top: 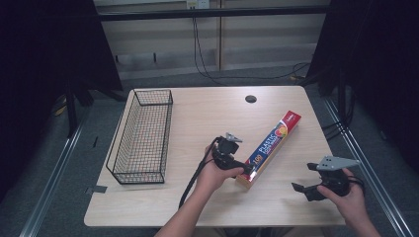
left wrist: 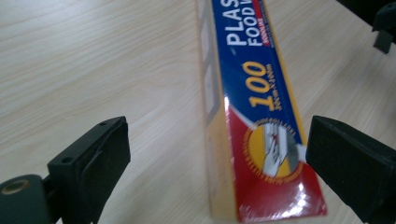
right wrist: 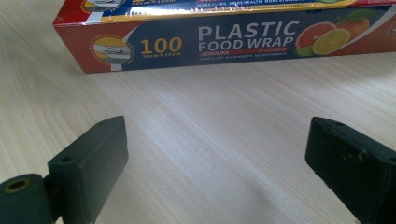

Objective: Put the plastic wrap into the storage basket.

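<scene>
Landmark: plastic food wrap box (top: 269, 149), lying flat and diagonal on the wooden table (top: 207, 116), right of centre.

Left gripper (top: 245, 170) is at the box's near end, jaws spread wide. In the left gripper view the box (left wrist: 254, 116) sits between the jaws, nearer the right-hand one; can't tell if that jaw touches it. Not clamped.

Right gripper (top: 302, 189) is right of the box's near end, apart from it, over bare table. Jaws wide apart, nothing held. Its own view looks at the box's long side (right wrist: 224, 42) beyond the jaws.

Wire basket (top: 143, 136) is well left of the box, empty. Round cable hole (top: 250, 98) is beyond the box's far end.
</scene>
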{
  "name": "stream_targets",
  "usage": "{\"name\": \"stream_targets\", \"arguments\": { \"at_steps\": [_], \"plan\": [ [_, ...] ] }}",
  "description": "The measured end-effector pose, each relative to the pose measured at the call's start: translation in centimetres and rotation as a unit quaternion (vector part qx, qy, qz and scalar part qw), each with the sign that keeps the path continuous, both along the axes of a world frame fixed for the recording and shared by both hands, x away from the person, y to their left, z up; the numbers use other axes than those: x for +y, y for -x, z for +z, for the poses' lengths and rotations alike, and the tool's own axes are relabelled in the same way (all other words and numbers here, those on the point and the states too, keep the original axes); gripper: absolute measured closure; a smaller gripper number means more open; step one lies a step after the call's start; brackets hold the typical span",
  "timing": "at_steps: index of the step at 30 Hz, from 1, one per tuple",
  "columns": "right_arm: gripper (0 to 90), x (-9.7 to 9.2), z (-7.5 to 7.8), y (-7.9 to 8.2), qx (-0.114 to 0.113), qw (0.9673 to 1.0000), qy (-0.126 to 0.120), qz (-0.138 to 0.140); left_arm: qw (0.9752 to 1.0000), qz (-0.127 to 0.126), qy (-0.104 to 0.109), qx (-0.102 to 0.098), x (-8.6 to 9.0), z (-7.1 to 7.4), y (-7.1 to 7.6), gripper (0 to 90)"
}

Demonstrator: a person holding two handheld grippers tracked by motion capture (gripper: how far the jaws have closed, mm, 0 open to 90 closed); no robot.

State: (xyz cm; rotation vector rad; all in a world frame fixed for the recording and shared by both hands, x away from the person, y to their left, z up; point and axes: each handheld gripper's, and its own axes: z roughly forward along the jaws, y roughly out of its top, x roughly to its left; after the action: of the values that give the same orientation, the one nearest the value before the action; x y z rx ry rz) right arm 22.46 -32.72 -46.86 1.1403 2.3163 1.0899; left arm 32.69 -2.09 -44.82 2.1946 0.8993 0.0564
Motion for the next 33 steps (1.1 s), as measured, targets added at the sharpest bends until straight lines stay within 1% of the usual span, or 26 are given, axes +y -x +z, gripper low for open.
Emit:
{"name": "stream_targets", "arguments": {
  "at_steps": [1, 3, 4, 5, 8, 9, 10, 11, 12, 13, 15, 17, 18, 20, 21, 24, 25, 26, 27, 29, 32, 33],
  "plan": [
    [5.6, 0.0, 0.0, 0.0, 0.0, 1.0, 0.0, 0.0, 1.0, -0.006, -0.002, 0.002, -0.4, 0.0, -0.1, 6.4],
    [5.6, 0.0, 0.0, 0.0, 0.0, 1.0, 0.0, 0.002, 0.9999, -0.009, -0.012, -0.003, -1.1, -0.1, -0.2, 6.9],
    [5.6, 0.0, 0.0, 0.0, 0.0, 1.0, 0.0, 0.002, 0.9998, -0.015, -0.012, -0.003, -1.4, -0.1, -0.3, 6.9],
    [5.6, 0.0, 0.0, 0.0, 0.0, 1.0, -0.001, 0.003, 0.9997, -0.019, -0.018, -0.003, -1.7, -0.2, -0.4, 6.9],
    [5.6, -0.1, 0.1, 0.0, -0.003, 1.0, -0.002, 0.001, 0.9995, -0.018, -0.026, 0.002, -2.6, -0.4, -0.7, 7.3],
    [5.6, -0.2, 0.2, 0.0, -0.002, 1.0, -0.005, 0.002, 0.999, -0.025, -0.037, -0.001, -2.8, -0.5, -0.8, 7.6],
    [5.6, -0.2, 0.2, 0.0, -0.002, 1.0, -0.005, 0.002, 0.9994, -0.017, -0.031, 0.001, -3.1, -0.6, -0.9, 7.6],
    [5.6, -0.2, 0.2, 0.0, -0.002, 1.0, -0.006, 0.0, 0.9998, -0.001, -0.021, 0.008, -3.6, -1.0, -1.0, 8.1],
    [5.6, -0.3, 0.2, 0.0, -0.004, 1.0, -0.006, 0.001, 0.9998, -0.001, -0.021, 0.008, -3.6, -1.0, -1.0, 8.1],
    [5.6, -0.4, 0.2, 0.0, -0.004, 1.0, -0.008, 0.001, 0.9994, -0.017, -0.029, 0.01, -3.5, -1.0, -1.3, 8.4],
    [5.6, -0.4, 0.2, 0.0, -0.002, 0.9999, -0.01, -0.001, 0.9996, -0.015, -0.023, 0.012, -3.8, -1.2, -1.4, 8.4],
    [5.6, -0.6, 0.2, 0.0, -0.003, 1.0, -0.009, -0.003, 0.9992, -0.022, -0.031, 0.016, -4.0, -1.3, -1.5, 10.4],
    [5.6, -0.6, 0.2, 0.0, -0.003, 1.0, -0.009, -0.003, 0.9992, -0.02, -0.031, 0.017, -4.2, -1.4, -1.4, 10.4],
    [5.6, -0.6, 0.3, 0.0, -0.003, 0.9999, -0.012, -0.005, 0.999, -0.02, -0.033, 0.023, -4.6, -1.6, -1.4, 13.3],
    [5.6, -0.6, 0.3, 0.0, -0.004, 0.9999, -0.012, -0.005, 0.9985, -0.027, -0.041, 0.026, -4.6, -1.6, -1.4, 15.7],
    [5.6, -0.6, 0.3, 0.0, -0.006, 0.9999, -0.011, -0.003, 0.9981, -0.035, -0.038, 0.034, -4.7, -1.3, -1.3, 28.5],
    [5.6, -0.6, 0.3, 0.0, -0.005, 0.9999, -0.01, -0.003, 0.9986, -0.022, -0.029, 0.037, -4.9, -1.2, -1.1, 33.2],
    [5.6, -0.6, 0.2, 0.0, -0.003, 0.9999, -0.01, -0.003, 0.9979, -0.033, -0.041, 0.038, -4.8, -1.0, -1.1, 35.8],
    [5.6, -0.6, 0.2, 0.0, -0.003, 0.9999, -0.01, -0.003, 0.9979, -0.032, -0.043, 0.035, -4.7, -0.9, -1.1, 35.8],
    [5.6, -0.5, 0.2, 0.0, -0.004, 1.0, -0.009, -0.001, 0.9979, -0.022, -0.048, 0.037, -4.4, -0.8, -1.1, 37.4],
    [5.4, -0.5, 0.2, 0.0, -0.006, 0.9999, -0.011, 0.0, 0.9977, -0.018, -0.054, 0.035, -3.8, -0.6, -1.1, 38.6],
    [5.4, -0.5, 0.2, -0.1, -0.007, 0.9999, -0.011, 0.0, 0.9977, -0.015, -0.053, 0.038, -3.6, -0.6, -1.1, 38.8]
  ]
}}
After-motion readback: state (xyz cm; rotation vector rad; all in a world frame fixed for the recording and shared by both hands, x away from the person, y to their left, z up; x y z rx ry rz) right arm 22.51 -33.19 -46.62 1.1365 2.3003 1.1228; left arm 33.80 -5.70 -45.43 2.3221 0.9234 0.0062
